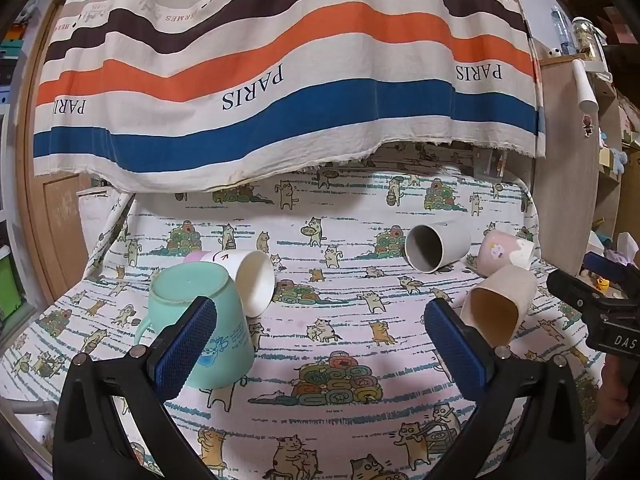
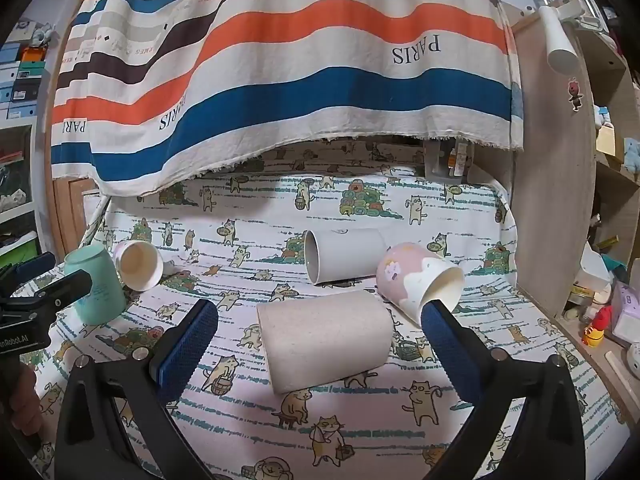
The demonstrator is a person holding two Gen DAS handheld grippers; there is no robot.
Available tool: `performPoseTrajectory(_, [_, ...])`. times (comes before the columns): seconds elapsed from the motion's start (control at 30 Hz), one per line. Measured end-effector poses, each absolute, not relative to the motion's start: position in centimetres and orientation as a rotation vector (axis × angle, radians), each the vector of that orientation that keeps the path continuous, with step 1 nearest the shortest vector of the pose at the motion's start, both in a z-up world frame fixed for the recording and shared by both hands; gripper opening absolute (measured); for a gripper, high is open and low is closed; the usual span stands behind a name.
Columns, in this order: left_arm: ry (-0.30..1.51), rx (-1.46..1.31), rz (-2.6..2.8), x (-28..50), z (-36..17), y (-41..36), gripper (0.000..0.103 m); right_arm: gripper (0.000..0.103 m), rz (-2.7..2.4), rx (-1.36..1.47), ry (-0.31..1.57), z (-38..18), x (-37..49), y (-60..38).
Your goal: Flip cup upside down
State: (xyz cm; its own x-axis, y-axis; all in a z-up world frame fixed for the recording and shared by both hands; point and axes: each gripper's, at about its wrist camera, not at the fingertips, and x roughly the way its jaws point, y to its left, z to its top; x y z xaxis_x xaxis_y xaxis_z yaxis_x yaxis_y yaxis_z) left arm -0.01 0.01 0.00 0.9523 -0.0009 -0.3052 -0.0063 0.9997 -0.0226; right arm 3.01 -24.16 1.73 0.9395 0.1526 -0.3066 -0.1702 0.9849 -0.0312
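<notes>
Although the left gripper [image 1: 320,332] stands wide apart and grips nothing, its left pad [image 1: 186,346] sits in front of the teal mug [image 1: 200,320], which already stands mouth-down on the cat-print cloth [image 1: 340,360] with a white cup [image 1: 250,280] lying on its side just behind it; a stray nudge from that pad could tip the mug or roll the white cup away (how close the pad is cannot be told). Between the jaws there is only cloth, and a beige cup [image 1: 498,304] lies beyond the right pad. In the right wrist view, the right gripper [image 2: 320,344] is likewise released and empty, with the beige cup [image 2: 326,338] on its side between the jaws, close in front. Closing on that round wall could, I judge, make it roll or squirt out. A pink cup [image 2: 416,280] just past the right pad and a grey cup [image 2: 344,254] behind could get knocked.
</notes>
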Motion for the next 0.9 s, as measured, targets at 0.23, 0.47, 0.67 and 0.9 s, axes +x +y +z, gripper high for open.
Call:
performPoseTrajectory(0.23, [0.309, -0.020, 0.004, -0.01, 0.00, 0.00, 0.103, 0.102, 0.160, -0.056, 0.303, 1.77, 3.04, -24.18])
performPoseTrajectory(0.47, [0.310, -0.019, 0.004, -0.01, 0.00, 0.00, 0.103, 0.102, 0.164, -0.059, 0.308, 1.77, 3.07, -24.15])
performPoseTrajectory(0.67, [0.310, -0.019, 0.003, 0.00, 0.00, -0.01, 0.103, 0.102, 0.164, -0.059, 0.305, 1.78, 3.04, -24.22])
performPoseTrajectory(0.9, [0.310, -0.019, 0.003, -0.01, 0.00, 0.00, 0.103, 0.102, 0.164, -0.059, 0.305, 1.78, 3.04, -24.21])
